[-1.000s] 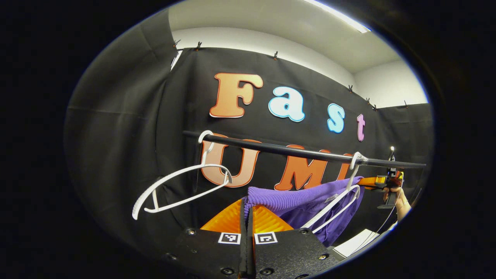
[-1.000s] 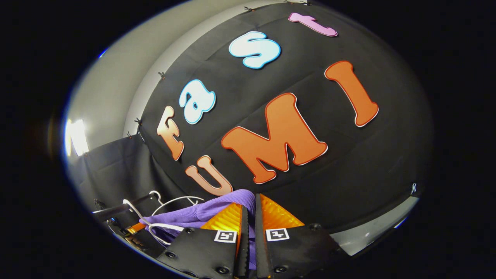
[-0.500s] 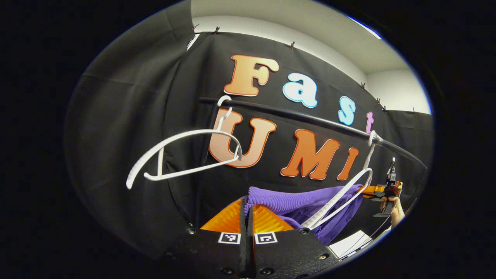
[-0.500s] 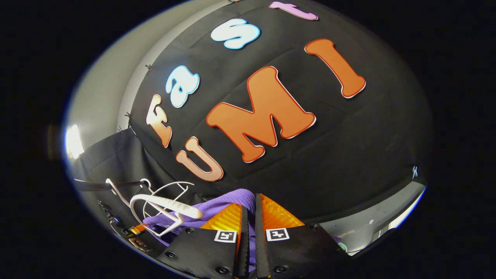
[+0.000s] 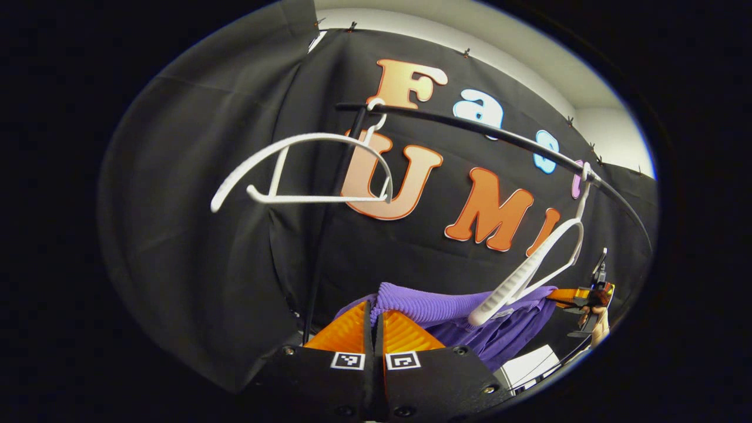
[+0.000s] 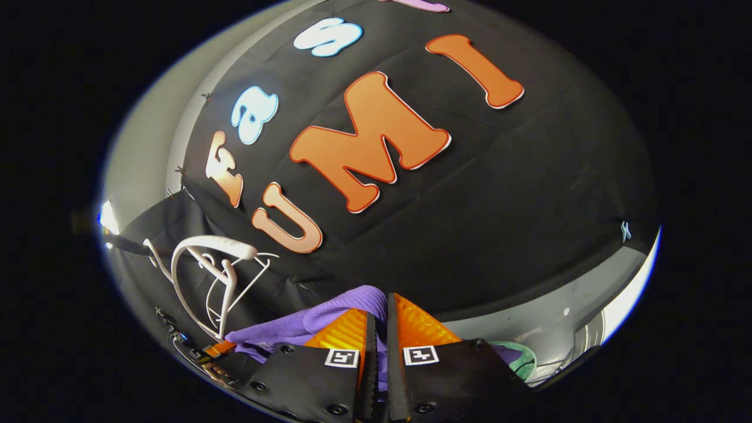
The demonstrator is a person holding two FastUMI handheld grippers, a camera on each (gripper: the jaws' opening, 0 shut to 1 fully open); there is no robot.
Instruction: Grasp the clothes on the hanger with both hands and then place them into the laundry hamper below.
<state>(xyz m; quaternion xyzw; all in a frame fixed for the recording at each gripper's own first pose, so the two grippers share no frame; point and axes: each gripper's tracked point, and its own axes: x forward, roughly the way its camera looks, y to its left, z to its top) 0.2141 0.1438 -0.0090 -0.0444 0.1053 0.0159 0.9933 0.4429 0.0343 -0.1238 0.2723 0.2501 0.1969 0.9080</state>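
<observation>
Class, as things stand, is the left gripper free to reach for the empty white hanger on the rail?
Probably not: the left gripper is shut on the purple garment; the empty hanger hangs above, unobstructed.

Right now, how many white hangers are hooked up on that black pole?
2. One bare hanger hooks near the pole's left end in the left gripper view; the other hanger hooks toward the right end, tilted above the purple clothes. More could be out of sight.

Each camera rides low behind its own fingers, tilted up at the booth wall (close range). Both views share the purple garment (image 5: 464, 308) and white hangers (image 6: 200, 267).
</observation>
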